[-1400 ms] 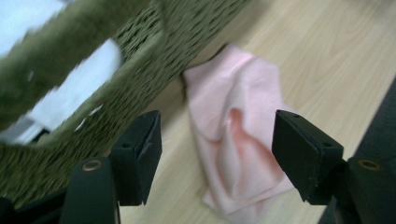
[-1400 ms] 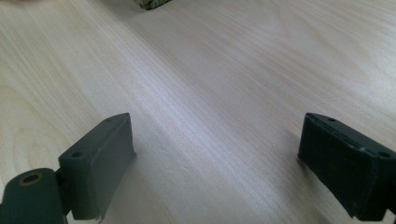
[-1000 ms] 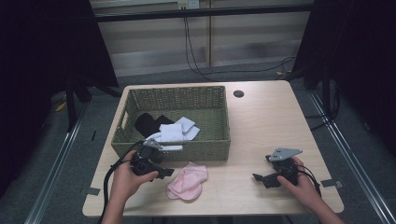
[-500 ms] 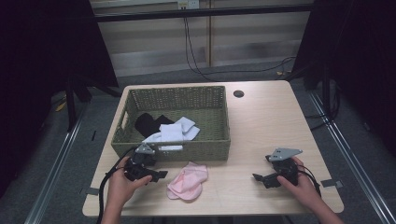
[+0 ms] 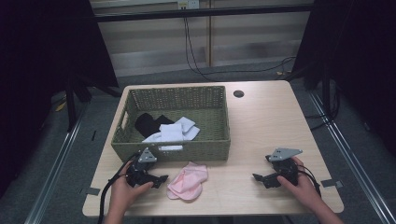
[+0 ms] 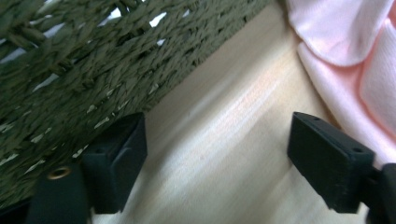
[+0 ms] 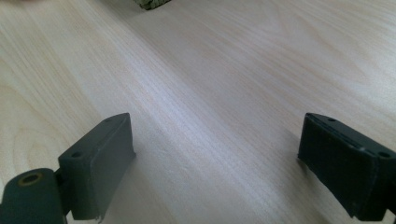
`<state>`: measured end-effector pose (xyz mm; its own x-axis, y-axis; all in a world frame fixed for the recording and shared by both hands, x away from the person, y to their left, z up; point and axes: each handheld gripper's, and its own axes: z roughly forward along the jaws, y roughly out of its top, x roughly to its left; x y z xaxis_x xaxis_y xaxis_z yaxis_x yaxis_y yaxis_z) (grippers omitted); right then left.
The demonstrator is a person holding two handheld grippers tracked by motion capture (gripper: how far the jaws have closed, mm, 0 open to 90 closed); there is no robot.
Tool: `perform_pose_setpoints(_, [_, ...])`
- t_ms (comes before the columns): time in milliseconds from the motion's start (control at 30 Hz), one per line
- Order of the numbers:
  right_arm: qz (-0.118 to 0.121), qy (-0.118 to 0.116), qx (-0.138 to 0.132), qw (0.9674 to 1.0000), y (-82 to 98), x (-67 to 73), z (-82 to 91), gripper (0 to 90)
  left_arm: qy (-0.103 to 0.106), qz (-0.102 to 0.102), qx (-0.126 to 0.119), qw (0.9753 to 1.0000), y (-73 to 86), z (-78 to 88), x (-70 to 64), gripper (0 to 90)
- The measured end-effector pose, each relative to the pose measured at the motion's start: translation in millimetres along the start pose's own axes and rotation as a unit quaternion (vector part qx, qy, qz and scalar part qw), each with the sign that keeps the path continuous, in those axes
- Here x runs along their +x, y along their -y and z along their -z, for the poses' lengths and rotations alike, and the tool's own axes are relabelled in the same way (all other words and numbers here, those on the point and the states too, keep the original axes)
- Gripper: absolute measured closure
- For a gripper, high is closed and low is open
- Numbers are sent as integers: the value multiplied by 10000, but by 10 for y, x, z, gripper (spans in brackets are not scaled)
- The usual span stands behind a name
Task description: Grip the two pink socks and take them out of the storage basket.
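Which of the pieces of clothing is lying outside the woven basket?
The pale pink cloth. It lies flat on the wooden table, just in front of the green woven basket, while the black cloth and the white cloths sit inside it.

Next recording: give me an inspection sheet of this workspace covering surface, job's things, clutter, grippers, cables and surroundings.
Surface: light wooden table, with a round dark grommet hole near the far edge.
Job's things: pink folded sock lying on the table in front of the green woven basket; white cloths and a black cloth inside the basket.
Clutter: nothing seen.
Grippers: left gripper open, jaws just opened wider, nothing between them, beside the sock; right gripper open, over bare table.
Cables: black cable trailing from the left gripper; black wires on the floor beyond.
Surroundings: dark curtains, floor rails.
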<state>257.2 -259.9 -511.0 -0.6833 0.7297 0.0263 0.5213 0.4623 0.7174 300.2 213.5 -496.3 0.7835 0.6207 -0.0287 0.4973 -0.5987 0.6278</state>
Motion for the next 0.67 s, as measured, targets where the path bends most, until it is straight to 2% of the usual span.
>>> perform_pose_setpoints(233, [1,1,1,10000,0,0,0,96,-67,17,-505,9987,114,-16,-6,178])
perform_pose_setpoints(367, [1,0,0,10000,0,0,0,96,-89,-6,-575,9983,119,-29,-13,171])
perform_pose_setpoints(400, [-7,0,2,10000,0,1,0,96,-77,-11,-669,9977,133,-40,-20,167])
perform_pose_setpoints(667, [0,0,0,10000,0,0,0,96,-86,-4,-666,9977,133,-40,-25,167])
